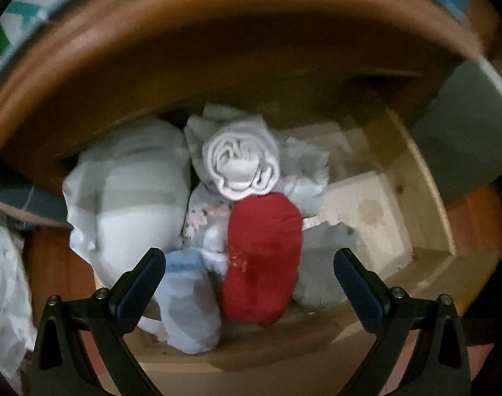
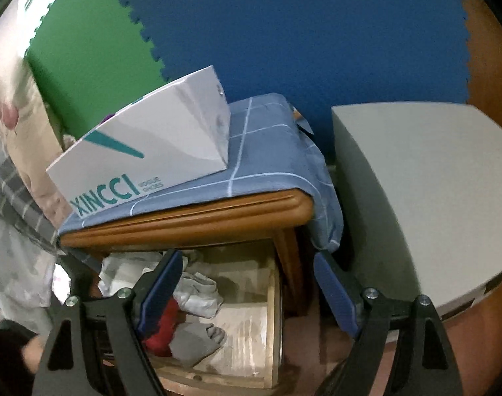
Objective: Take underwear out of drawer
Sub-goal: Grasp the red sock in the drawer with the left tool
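Observation:
The open wooden drawer (image 1: 426, 198) holds rolled garments: a red roll (image 1: 262, 260), a white roll (image 1: 241, 163), a light blue roll (image 1: 188, 310), a large pale bundle (image 1: 132, 194) and a grey piece (image 1: 320, 270). My left gripper (image 1: 249, 260) is open just above the drawer, its jaws either side of the light blue and red rolls, touching nothing. My right gripper (image 2: 247, 270) is open and empty, higher up over the drawer (image 2: 272, 310); the red roll (image 2: 161, 330) and a grey sock-like piece (image 2: 198, 340) show below it.
The nightstand top (image 2: 198, 214) overhangs the drawer, draped with a blue checked cloth (image 2: 267, 151) and carrying a white shoe box (image 2: 145, 155). A grey panel (image 2: 426, 191) stands to the right. Blue and green foam mats (image 2: 284, 33) lie behind. Bedding (image 2: 16, 231) hangs at the left.

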`<action>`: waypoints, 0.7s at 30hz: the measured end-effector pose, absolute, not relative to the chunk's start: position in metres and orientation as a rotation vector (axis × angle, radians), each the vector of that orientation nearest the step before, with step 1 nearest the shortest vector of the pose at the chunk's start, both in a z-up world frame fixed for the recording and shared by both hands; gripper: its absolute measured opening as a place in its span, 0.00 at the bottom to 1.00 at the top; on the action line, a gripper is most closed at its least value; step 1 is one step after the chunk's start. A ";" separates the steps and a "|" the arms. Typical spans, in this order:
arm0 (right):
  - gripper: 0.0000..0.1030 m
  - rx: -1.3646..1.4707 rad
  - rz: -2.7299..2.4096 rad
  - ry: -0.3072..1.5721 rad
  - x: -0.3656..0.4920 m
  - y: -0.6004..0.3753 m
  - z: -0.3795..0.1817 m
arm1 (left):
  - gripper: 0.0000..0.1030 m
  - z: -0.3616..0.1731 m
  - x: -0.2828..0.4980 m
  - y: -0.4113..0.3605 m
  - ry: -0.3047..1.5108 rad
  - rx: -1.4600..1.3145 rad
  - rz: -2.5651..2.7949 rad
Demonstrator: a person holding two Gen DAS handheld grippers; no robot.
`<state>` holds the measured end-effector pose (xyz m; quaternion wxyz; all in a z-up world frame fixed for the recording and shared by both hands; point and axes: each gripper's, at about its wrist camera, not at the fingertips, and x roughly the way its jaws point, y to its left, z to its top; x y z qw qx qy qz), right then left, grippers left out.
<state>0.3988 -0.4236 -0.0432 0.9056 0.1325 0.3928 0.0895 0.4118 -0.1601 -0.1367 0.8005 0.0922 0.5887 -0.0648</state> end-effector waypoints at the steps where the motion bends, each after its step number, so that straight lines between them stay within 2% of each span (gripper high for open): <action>1: 0.81 0.289 0.188 0.811 0.398 -0.427 -0.044 | 0.95 -0.140 0.414 -0.160 1.278 0.186 -0.121; 5: 0.81 0.320 0.213 0.816 0.401 -0.428 -0.044 | 0.90 -0.149 0.423 -0.159 1.303 0.166 -0.054; 6: 0.81 0.328 0.226 0.818 0.400 -0.427 -0.044 | 0.86 -0.151 0.425 -0.161 1.314 0.164 -0.053; 9: 0.81 0.313 0.259 0.812 0.400 -0.418 -0.040 | 0.63 -0.157 0.432 -0.167 1.359 0.157 -0.049; 12: 0.81 0.286 0.296 0.808 0.398 -0.410 -0.037 | 0.56 -0.164 0.434 -0.173 1.377 0.195 -0.046; 15: 0.81 0.279 0.318 0.807 0.397 -0.406 -0.037 | 0.41 -0.173 0.435 -0.171 1.421 0.194 -0.056; 16: 0.81 0.278 0.320 0.808 0.397 -0.405 -0.037 | 0.33 -0.171 0.435 -0.170 1.423 0.185 -0.058; 19: 0.81 0.280 0.322 0.820 0.398 -0.405 -0.040 | 0.25 -0.160 0.427 -0.167 1.407 0.179 -0.102; 21: 0.81 0.279 0.324 0.830 0.399 -0.405 -0.043 | 0.24 -0.149 0.421 -0.165 1.373 0.185 -0.116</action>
